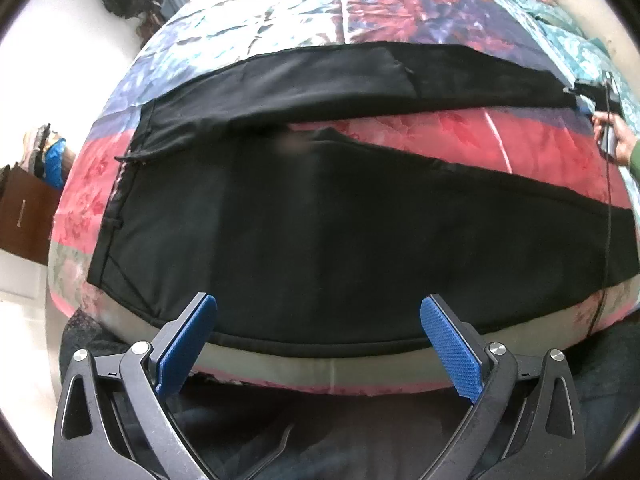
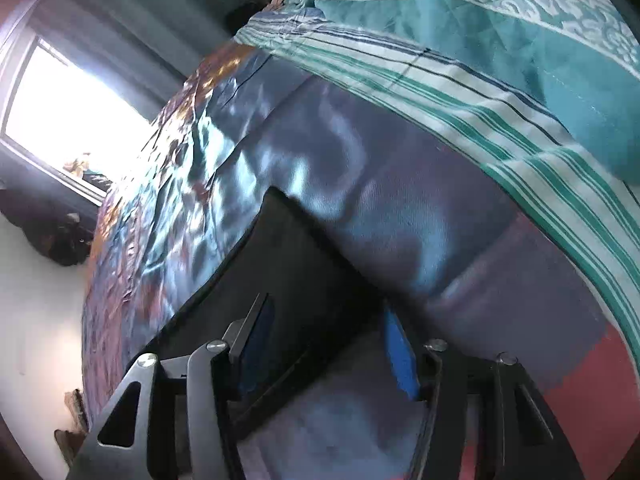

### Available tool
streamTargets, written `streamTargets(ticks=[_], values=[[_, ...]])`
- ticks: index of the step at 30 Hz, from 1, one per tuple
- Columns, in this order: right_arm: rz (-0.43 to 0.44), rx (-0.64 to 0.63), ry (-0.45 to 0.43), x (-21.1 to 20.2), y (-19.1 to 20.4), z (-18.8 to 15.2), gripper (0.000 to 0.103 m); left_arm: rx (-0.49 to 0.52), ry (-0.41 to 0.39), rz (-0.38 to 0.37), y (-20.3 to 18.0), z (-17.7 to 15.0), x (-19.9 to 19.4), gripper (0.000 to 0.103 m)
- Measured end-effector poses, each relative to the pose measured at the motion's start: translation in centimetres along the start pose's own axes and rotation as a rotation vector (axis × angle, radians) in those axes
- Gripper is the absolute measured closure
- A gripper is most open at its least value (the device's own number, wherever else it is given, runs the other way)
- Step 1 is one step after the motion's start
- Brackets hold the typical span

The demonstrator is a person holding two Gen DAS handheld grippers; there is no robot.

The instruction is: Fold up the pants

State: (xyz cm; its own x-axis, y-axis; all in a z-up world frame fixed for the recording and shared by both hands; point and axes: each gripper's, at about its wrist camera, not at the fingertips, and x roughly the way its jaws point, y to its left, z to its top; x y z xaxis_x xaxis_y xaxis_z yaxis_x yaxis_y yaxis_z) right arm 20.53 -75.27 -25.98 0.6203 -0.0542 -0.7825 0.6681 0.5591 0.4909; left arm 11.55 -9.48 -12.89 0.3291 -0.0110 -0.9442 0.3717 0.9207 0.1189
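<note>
1. The black fabric pants [image 1: 320, 220] lie flat on a bed with a shiny patchwork quilt [image 1: 440, 136] in red, blue and purple. The waistband is at the left of the left wrist view, and the two legs run to the right.

2. The legs are still apart in a V shape, with red quilt showing between them. No fold is made yet, so I judge the task is at its beginning.

3. The left gripper [image 1: 320, 344] hangs over the near edge of the pants, above the near leg. Its jaws are spread wide and touch nothing.

4. The right gripper [image 2: 328, 344] is at the end of the far leg. In the right wrist view the black hem [image 2: 304, 264] lies between its blue pads [image 2: 400, 356]. The jaws look partly closed, but the picture is blurred and I cannot tell if they already pinch the cloth.

5. A hand with a green sleeve [image 1: 634, 156] holds this gripper at the right edge of the left wrist view.

6. What is left, in my judgement: to bring one leg over the other, then to fold the length in halves.
</note>
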Motion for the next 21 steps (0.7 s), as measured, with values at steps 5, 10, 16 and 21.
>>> streamTargets(ticks=[5,10,16,21], values=[[-0.240,-0.324,-0.027,-1.7,3.8,-0.6,0.085,0.050,-0.017,-0.002,-1.0,-0.1,0.6,0.001],[-0.365,-0.278,-0.076,-2.3,3.5,-1.9,0.058,0.106,-0.099,0.035,0.3,3.9,3.3,0.001],[-0.058,-0.534,-0.099,-6.3,15.1,-9.5,0.041,-0.101,-0.248,0.267,8.6,14.9,11.9,0.001],[0.245,-0.668,0.114,-3.7,25.3,-18.0,0.031,-0.128,-0.196,0.431,11.8,17.1,19.7,0.000]])
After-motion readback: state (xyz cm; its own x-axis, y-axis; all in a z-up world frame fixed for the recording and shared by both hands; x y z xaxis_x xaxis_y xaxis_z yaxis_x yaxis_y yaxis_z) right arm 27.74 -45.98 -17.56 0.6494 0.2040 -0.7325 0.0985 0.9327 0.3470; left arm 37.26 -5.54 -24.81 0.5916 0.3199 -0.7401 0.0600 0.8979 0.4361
